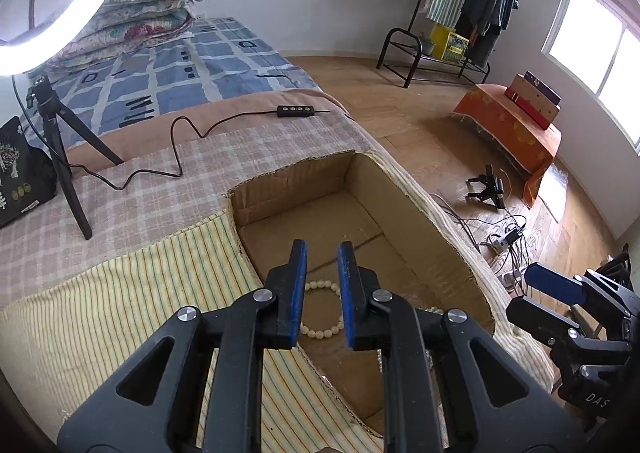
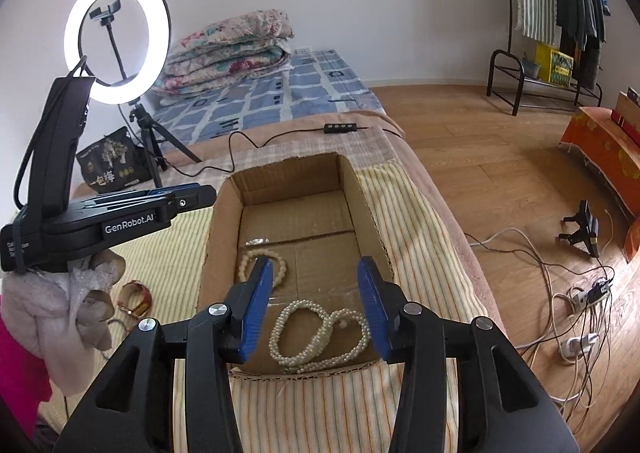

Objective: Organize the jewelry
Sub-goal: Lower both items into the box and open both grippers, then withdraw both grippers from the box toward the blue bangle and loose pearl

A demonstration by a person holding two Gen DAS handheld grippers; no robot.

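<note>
Below centre frame, your right tool (image 2: 316,309), fingers wide apart, is straddling the white pearl necklace (image 2: 316,337) inside the brown cardboard box (image 2: 224,213); your left tool (image 1: 322,289), slightly apart, is holding nothing.

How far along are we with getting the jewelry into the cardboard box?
Done: a cream bead bracelet and a tangle of pearl strands already lie inside the cardboard box. In hand: nothing; the left gripper and right gripper both hover open over the box. Left: a red and gold bangle sits on the striped cloth outside the box.
</note>
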